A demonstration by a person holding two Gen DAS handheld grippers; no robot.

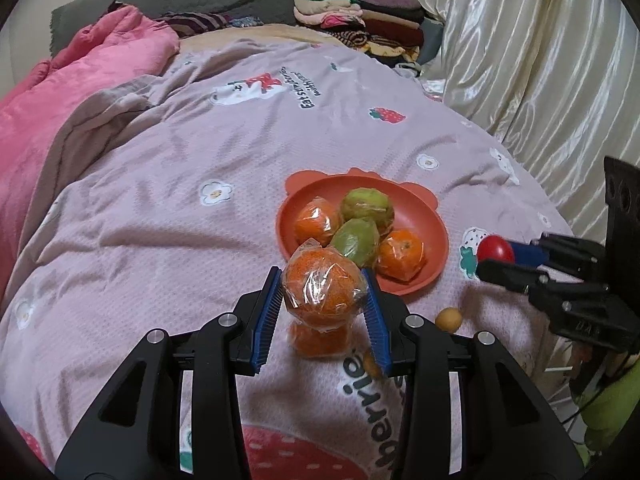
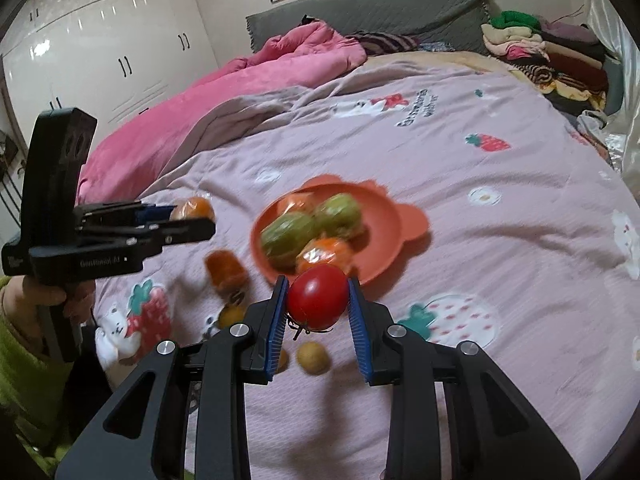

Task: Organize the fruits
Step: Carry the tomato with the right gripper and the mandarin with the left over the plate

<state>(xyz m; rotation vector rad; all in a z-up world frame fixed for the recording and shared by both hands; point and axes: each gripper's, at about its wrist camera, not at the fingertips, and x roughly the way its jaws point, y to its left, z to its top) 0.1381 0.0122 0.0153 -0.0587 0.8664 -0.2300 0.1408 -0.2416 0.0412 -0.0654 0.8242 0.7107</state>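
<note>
My left gripper (image 1: 323, 294) is shut on a plastic-wrapped orange (image 1: 322, 287), held above the bed just in front of the orange bowl (image 1: 416, 208). The bowl holds two wrapped oranges and two wrapped green fruits (image 1: 366, 208). My right gripper (image 2: 318, 300) is shut on a red tomato (image 2: 318, 295), held near the bowl's (image 2: 380, 216) front edge. In the left wrist view the right gripper (image 1: 496, 258) shows at the right with the tomato (image 1: 495, 249). In the right wrist view the left gripper (image 2: 192, 218) shows at the left with the orange (image 2: 194, 207).
Another wrapped orange (image 1: 320, 340) and small yellow fruits (image 1: 448, 319) lie on the lilac quilt (image 1: 200, 240) in front of the bowl. A pink blanket (image 1: 72, 92) lies at the far left, folded clothes (image 1: 360, 20) at the head, a cream curtain (image 1: 540, 60) on the right.
</note>
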